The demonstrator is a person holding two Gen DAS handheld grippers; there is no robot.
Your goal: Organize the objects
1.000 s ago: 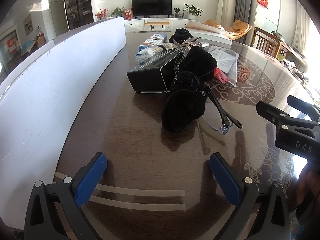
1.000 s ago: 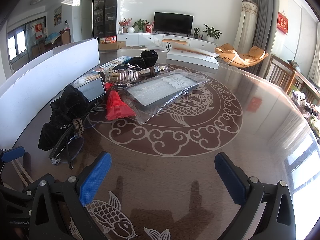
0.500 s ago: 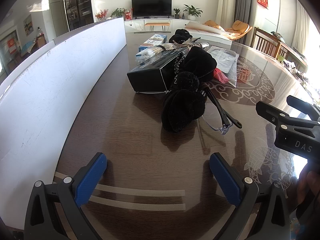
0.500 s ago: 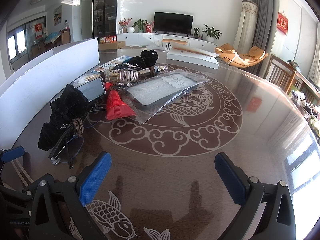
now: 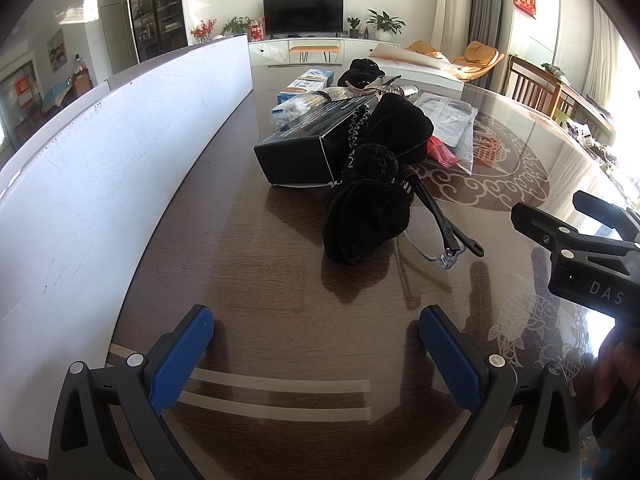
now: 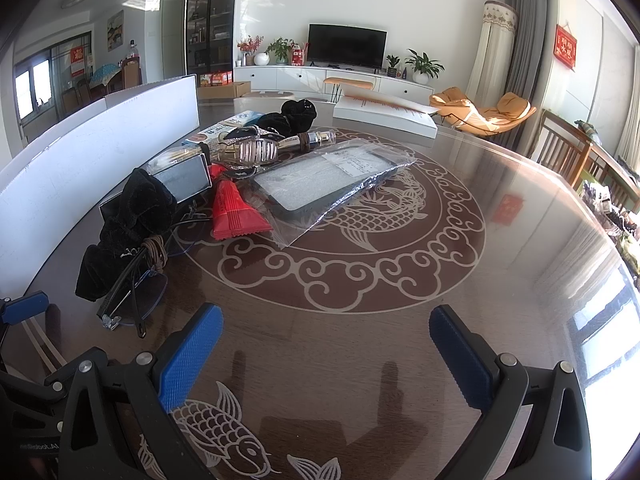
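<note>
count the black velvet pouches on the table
2 that I can make out: one black velvet pouch near the glasses by the black box, another black velvet pouch at the pile's far end. More could be hidden under the clutter.

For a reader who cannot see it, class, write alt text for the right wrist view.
Open blue-padded tongs hover empty above a glossy dark table with a fish design. Beyond them to the left lie glasses, a black pouch, a red packet and a bagged grey item.

Black plastic tongs (image 5: 316,344), blue ribbed pads (image 5: 182,354), silver screws — white "DAS" lettering
</note>
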